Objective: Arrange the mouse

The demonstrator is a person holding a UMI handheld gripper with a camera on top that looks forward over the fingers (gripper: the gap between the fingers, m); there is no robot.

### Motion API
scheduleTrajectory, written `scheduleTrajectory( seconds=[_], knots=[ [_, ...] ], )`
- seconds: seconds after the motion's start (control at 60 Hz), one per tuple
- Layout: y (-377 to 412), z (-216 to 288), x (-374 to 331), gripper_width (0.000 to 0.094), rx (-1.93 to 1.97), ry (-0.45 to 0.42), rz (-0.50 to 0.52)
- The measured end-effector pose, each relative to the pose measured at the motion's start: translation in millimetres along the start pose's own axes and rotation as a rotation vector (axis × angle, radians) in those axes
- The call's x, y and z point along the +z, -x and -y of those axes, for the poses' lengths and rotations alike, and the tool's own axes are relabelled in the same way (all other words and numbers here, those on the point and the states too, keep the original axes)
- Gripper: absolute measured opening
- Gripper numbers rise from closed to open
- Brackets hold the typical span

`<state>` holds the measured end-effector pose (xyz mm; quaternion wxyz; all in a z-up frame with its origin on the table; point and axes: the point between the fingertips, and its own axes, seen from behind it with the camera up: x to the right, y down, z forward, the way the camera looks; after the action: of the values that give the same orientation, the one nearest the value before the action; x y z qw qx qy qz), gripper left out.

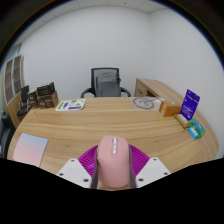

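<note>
— Where's the pale pink plastic computer mouse (113, 163)?
— At the wooden table's (110, 122) near edge; I see my hand-held gripper (113, 172) clenched on it, both purple pads (90, 160) pressing its sides

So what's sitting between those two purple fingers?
In the gripper view, a pink computer mouse lies between the gripper fingers' purple pads, which press its sides. Beyond it, the wooden table runs bare.
</note>
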<state>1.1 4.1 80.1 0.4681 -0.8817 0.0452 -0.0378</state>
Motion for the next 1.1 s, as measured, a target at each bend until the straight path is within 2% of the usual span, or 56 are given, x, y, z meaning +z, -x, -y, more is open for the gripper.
scheduleTrajectory(
  seconds=[0.15, 0.233, 0.35, 0.467, 0.6, 0.717, 0.8, 0.917, 1.05, 1.1],
  knots=[
    [132.3, 25.9, -38.7, 0.0429, 0.000, -0.045, 0.023],
    [214.6, 22.4, -51.2, 0.0430, 0.055, -0.009, 0.058],
    [306.7, 16.4, -45.9, 0.0430, -0.007, -0.005, 0.089],
    [379.0, -12.3, -23.0, 0.0430, -0.024, 0.067, 0.145],
    [407.4, -39.4, 6.5, 0.0430, -0.053, 0.094, 0.118],
    [411.7, -80.4, 21.8, 0.0436, -0.056, 0.175, 0.102],
    [409.6, -79.4, 24.4, 0.0436, -0.141, 0.118, 0.098],
    [409.6, -81.5, 24.1, 0.0445, -0.111, 0.151, 0.107],
    [408.9, -79.9, 22.9, 0.0555, -0.175, 0.164, 0.104],
    [407.3, -83.1, 19.1, 0.0692, -0.186, 0.190, 0.102]
  ],
)
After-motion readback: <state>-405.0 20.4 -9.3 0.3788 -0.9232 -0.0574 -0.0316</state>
